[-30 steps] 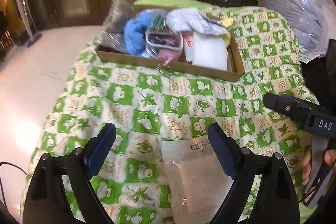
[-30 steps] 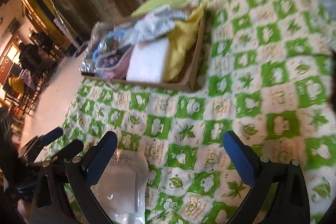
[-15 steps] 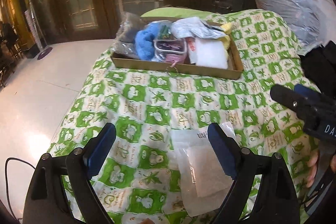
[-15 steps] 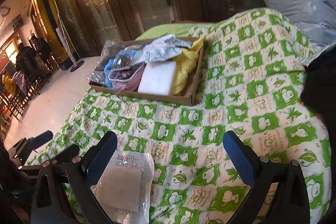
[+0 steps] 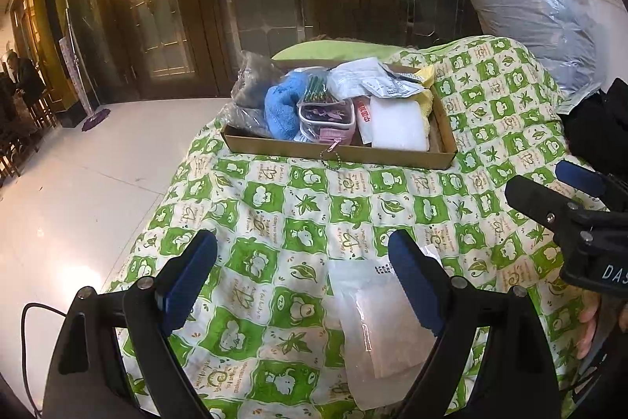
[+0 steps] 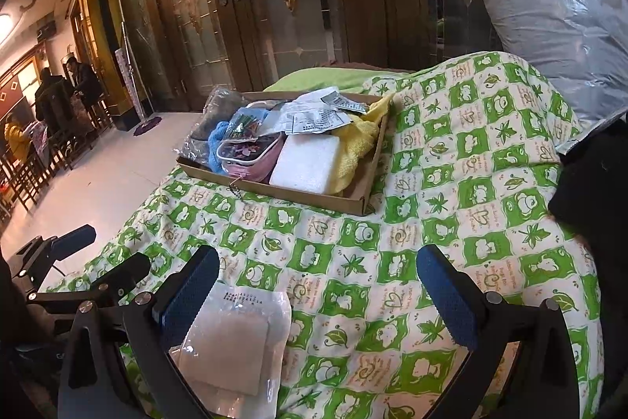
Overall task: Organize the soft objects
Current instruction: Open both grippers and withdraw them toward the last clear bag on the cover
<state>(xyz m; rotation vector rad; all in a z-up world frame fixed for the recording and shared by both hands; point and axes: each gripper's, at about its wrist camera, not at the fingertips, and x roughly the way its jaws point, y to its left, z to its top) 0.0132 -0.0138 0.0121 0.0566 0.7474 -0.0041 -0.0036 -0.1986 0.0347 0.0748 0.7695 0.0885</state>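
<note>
Left gripper (image 5: 302, 285) spread wide above the green-checked quilt (image 5: 353, 207), nothing between its blue pads, the flat clear packet (image 5: 376, 321) lying just beside and partly under its right finger. Further back on the quilt, a shallow cardboard tray (image 5: 337, 154) crowded with a blue cloth (image 5: 280, 107), a pink pouch (image 5: 327, 118), a white foam block (image 5: 398, 124) and a yellow cloth (image 6: 353, 140). Right gripper (image 6: 318, 293) likewise spread, empty, over bare quilt with the packet under its left finger.
</note>
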